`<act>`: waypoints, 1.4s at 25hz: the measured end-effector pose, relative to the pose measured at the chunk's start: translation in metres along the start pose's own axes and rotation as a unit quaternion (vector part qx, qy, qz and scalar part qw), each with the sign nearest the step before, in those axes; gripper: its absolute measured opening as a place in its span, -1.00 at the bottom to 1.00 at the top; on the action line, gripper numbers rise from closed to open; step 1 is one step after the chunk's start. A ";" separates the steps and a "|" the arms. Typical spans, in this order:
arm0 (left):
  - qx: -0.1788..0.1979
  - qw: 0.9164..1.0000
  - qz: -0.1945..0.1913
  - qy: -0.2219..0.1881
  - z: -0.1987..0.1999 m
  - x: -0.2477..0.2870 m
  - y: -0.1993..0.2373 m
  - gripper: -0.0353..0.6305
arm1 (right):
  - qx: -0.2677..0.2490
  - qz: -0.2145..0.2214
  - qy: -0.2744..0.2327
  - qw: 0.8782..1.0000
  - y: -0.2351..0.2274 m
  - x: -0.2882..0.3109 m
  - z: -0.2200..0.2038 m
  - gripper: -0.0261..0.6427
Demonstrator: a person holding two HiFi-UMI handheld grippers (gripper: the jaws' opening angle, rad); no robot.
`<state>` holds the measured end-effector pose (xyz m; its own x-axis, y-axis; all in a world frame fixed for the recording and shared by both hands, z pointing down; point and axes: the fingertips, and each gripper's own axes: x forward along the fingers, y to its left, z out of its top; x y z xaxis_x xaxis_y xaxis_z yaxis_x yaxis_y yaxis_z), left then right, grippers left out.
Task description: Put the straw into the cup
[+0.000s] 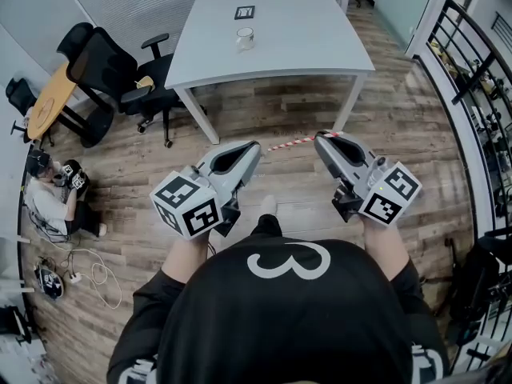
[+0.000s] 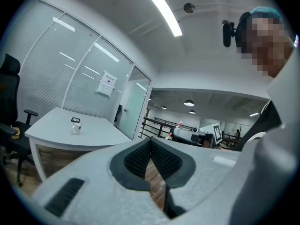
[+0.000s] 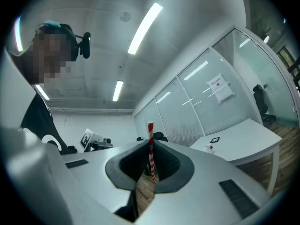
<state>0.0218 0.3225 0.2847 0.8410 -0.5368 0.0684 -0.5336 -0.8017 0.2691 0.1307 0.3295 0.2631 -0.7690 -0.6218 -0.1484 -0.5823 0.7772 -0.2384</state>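
A clear cup (image 1: 245, 38) stands near the far edge of the white table (image 1: 304, 46), beside a small marker card (image 1: 244, 12); it also shows small as the cup (image 2: 76, 128) and the cup (image 3: 208, 147). My right gripper (image 1: 322, 138) is shut on a red-and-white striped straw (image 1: 292, 143) that sticks out leftward over the wooden floor. In the right gripper view the straw (image 3: 150, 149) rises between the jaws. My left gripper (image 1: 254, 147) is shut and holds nothing. Both hang in front of the table, well short of the cup.
Black office chairs (image 1: 120, 78) stand left of the table. A person (image 1: 52, 198) sits on the floor at far left among cables. A black railing (image 1: 472, 78) runs along the right. A round wooden table (image 1: 52, 98) is at the far left.
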 end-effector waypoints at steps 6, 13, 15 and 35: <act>0.003 1.000 -0.008 0.000 0.011 0.022 0.022 -0.84 | 0.012 0.015 -0.012 1.000 -0.020 0.016 0.005 -0.83; -0.002 1.000 -0.014 0.013 0.029 0.057 0.087 -0.84 | 0.015 -0.006 -0.012 1.000 -0.081 0.064 0.007 -0.83; -0.008 1.000 -0.014 0.019 0.033 0.071 0.112 -0.84 | 0.020 -0.012 -0.011 1.000 -0.102 0.081 0.007 -0.83; -0.058 0.997 -0.034 0.042 0.067 0.154 0.335 -0.84 | 0.042 -0.083 -0.002 0.996 -0.266 0.244 0.002 -0.83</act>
<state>-0.0334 -0.0460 0.3210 0.8819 -0.4542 0.1261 -0.4655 -0.7972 0.3844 0.0987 -0.0292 0.2888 -0.6631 -0.7414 -0.1032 -0.6774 0.6530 -0.3387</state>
